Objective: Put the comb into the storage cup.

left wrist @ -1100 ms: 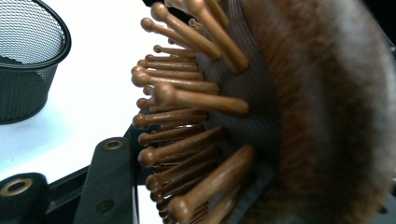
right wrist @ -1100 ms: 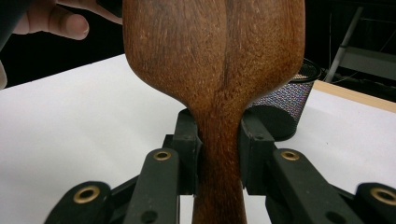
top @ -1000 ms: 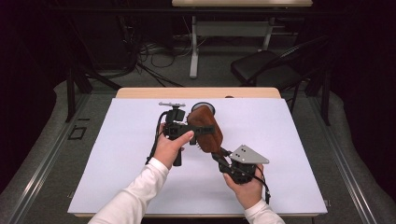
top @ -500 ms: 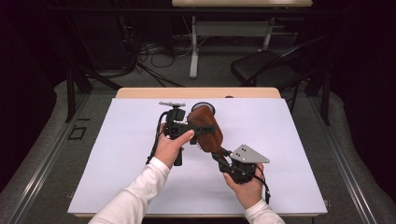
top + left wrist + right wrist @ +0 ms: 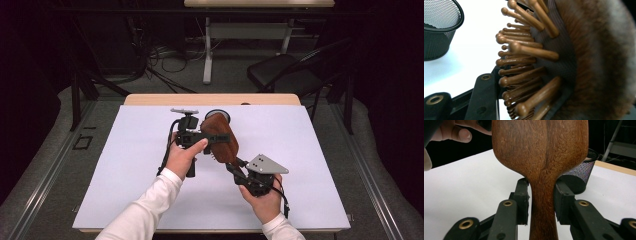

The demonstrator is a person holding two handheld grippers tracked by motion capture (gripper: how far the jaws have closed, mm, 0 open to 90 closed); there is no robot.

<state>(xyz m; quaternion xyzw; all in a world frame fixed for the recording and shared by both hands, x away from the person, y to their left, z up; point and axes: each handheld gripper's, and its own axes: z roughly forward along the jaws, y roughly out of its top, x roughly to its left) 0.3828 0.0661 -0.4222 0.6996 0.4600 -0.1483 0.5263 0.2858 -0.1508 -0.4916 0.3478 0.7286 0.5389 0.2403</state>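
Observation:
A wooden paddle hairbrush [image 5: 222, 142] is held in the air over the white mat [image 5: 310, 150], handle toward the person. My left gripper [image 5: 215, 136] is shut across the brush head. The left gripper view looks at the brown bristle pins [image 5: 524, 50] from close up, with one black finger [image 5: 484, 95] beside them. My right gripper [image 5: 235, 167] has its jaws on either side of the handle [image 5: 541, 207]. They have just been opening, and the pads [image 5: 524, 195] stand a sliver off the wood.
A black mesh cup [image 5: 217, 114] stands on the mat just behind the brush; it is also in the gripper views [image 5: 439, 27] [image 5: 579, 177]. The mat lies on a wooden table [image 5: 210, 99]. A chair [image 5: 280, 72] and cables are on the floor beyond.

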